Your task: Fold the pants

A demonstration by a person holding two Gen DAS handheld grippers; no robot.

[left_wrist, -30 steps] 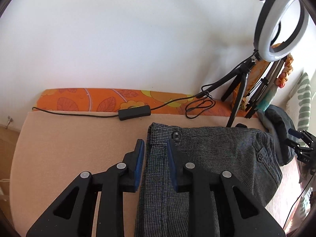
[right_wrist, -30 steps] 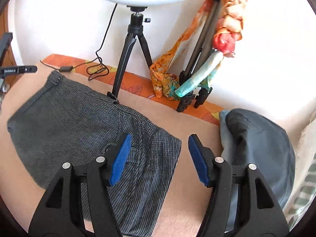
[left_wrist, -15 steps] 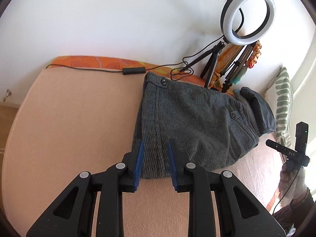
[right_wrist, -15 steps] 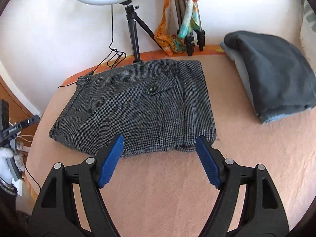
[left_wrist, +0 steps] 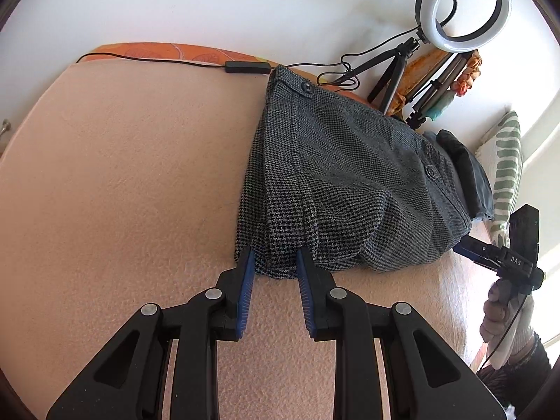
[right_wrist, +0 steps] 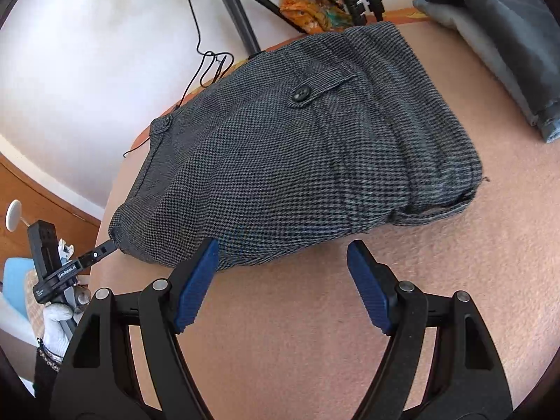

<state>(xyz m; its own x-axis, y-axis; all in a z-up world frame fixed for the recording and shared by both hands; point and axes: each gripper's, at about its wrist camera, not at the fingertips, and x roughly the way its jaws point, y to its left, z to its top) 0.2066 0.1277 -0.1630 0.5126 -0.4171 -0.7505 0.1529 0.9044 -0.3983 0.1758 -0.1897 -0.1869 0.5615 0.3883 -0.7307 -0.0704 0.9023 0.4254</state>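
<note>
Two hand-held grippers, left [left_wrist: 274, 262] and right [right_wrist: 283, 257], both parted at folded pants' [right_wrist: 297, 161] near edge.

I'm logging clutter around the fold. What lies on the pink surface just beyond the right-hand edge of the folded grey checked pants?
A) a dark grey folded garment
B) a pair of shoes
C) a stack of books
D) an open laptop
A. In the right wrist view, a dark grey folded garment lies on the pink surface past the right edge of the pants, with a strip of bare surface between them.
</note>
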